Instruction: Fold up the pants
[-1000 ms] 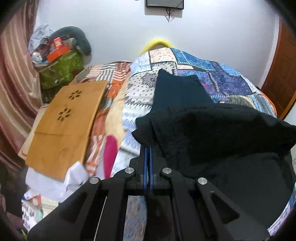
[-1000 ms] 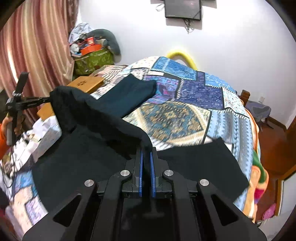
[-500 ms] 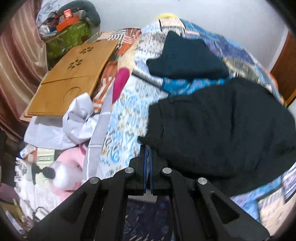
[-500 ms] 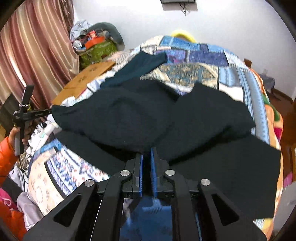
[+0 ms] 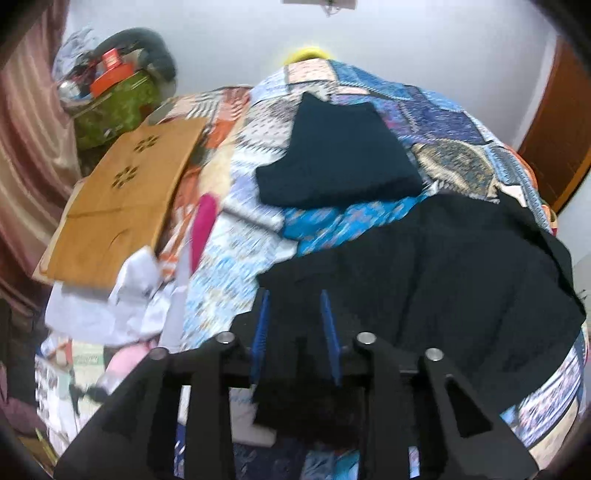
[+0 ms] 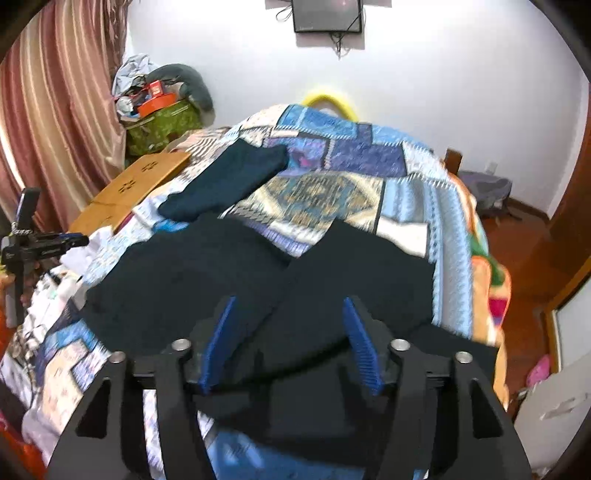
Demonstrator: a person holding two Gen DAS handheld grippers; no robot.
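Note:
The black pants (image 5: 443,277) lie spread on the patchwork quilt (image 5: 454,162), doubled over at the near edge of the bed. My left gripper (image 5: 294,295) hovers at their left near corner. Its jaws are opening, with black cloth lying loose between the blue pads (image 5: 263,325), not pinched. In the right wrist view, my right gripper (image 6: 289,300) stands over the pants (image 6: 207,266) at the near hem. Its jaws are opening too, and the cloth under them is free. The left gripper (image 6: 79,240) shows at the far left, held by a hand.
A folded dark garment (image 5: 340,158) lies farther up the quilt. A wooden board (image 5: 122,192), white cloth (image 5: 122,295) and a pink toy (image 5: 125,360) crowd the bed's left side. A green bag (image 6: 162,125) with clutter, a curtain (image 6: 55,110) and a wall screen (image 6: 327,14) stand behind.
Both grippers were shut on the pants' edge, lifting it and then laying it down over the lower layer. Now both sets of jaws stand apart and the cloth rests on the bed.

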